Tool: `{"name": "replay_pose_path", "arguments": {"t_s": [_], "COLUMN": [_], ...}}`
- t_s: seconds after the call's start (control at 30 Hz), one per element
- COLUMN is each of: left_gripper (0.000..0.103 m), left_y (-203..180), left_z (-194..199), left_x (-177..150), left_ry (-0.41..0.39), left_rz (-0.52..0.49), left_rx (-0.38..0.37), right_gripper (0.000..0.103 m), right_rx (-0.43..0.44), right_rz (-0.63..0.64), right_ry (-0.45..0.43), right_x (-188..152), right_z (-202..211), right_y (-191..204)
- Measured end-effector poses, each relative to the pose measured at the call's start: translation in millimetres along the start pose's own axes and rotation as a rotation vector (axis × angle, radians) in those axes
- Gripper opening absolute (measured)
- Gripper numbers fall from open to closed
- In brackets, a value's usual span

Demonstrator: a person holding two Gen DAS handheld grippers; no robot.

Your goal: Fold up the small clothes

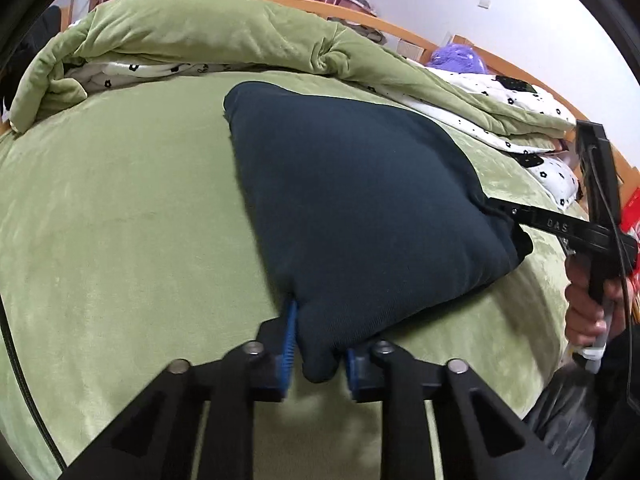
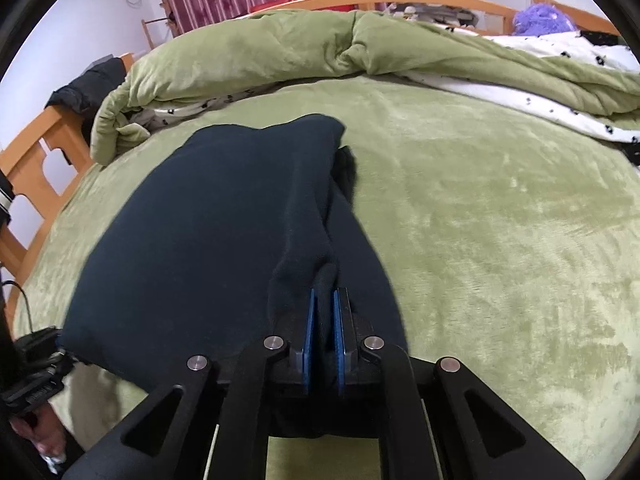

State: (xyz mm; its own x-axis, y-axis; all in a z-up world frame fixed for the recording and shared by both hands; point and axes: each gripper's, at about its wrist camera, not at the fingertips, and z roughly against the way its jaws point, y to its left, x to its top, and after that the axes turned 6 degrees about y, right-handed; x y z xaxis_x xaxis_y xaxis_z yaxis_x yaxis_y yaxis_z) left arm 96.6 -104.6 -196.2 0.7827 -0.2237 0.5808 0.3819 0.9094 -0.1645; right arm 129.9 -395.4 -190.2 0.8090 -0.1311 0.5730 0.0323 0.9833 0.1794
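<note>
A: Dark garment point(image 1: 352, 208) flat on green bed cover point(image 1: 120, 220), centre of frame in both views. Left claw point(image 1: 318, 354) clenched on near corner, bottom centre of left view. Right claw point(image 2: 324, 332) pinched tight on a bunched edge, bottom centre of right view.

B: Risks?

A: Thick wad between the right pads point(image 2: 309, 332), likely several layers. Could slip out under tension, or drag lower layers along and wreck the fold. Left grip only on a small nub of corner; could pop free on a hard pull.

B: Anything else?

A: Plush cover, probably grabby. Could bunch the underside and skew the edges. Rumpled green quilt point(image 1: 192, 36) close at top of frame; overshoot could land fabric on it.

B: Readable text?

A: "DAS" on right claw's arm, right edge of left view. Nothing legible on the garment.
</note>
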Motion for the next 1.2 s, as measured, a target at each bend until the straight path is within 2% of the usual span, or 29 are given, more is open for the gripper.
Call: {"name": "replay_pose_path", "arguments": {"t_s": [0.1, 0.13, 0.23, 0.3, 0.37, 0.43, 0.53, 0.83, 1.03, 1.2], "left_gripper": [0.016, 0.019, 0.021, 0.025, 0.029, 0.042, 0.047, 0.048, 0.052, 0.053], "left_y": [1, 2, 4, 7, 12, 14, 11, -6, -12, -13], "left_z": [-4, -2, 7, 13, 27, 39, 48, 1, -30, -34], "left_x": [-12, -15, -20, -23, -28, -28, -13, 61, 56, 56], "left_ry": [0.037, 0.043, 0.056, 0.064, 0.036, -0.006, -0.06, -0.087, -0.035, -0.03], "left_rz": [-0.026, -0.027, -0.016, 0.0, 0.014, 0.021, 0.031, 0.026, -0.016, -0.028], "left_rx": [0.032, 0.03, 0.015, 0.003, -0.017, -0.01, -0.007, 0.032, 0.108, 0.11], "right_gripper": [0.008, 0.008, 0.008, 0.008, 0.01, 0.011, 0.016, 0.016, 0.016, 0.019], "right_rx": [0.0, -0.007, -0.006, 0.004, 0.003, -0.008, -0.016, -0.048, -0.057, -0.046], "right_rz": [0.007, 0.012, 0.022, 0.036, 0.059, 0.081, 0.102, 0.118, 0.102, 0.086], "right_ry": [0.007, 0.001, -0.047, -0.088, -0.12, -0.144, -0.16, -0.16, -0.127, -0.013], "right_x": [2, 3, 7, 11, 15, 21, 33, 52, 61, 60], "right_z": [-1, 1, 12, 21, 28, 32, 29, -1, -31, -70], "right_y": [1, 2, 6, 11, 17, 22, 29, 40, 33, 22]}}
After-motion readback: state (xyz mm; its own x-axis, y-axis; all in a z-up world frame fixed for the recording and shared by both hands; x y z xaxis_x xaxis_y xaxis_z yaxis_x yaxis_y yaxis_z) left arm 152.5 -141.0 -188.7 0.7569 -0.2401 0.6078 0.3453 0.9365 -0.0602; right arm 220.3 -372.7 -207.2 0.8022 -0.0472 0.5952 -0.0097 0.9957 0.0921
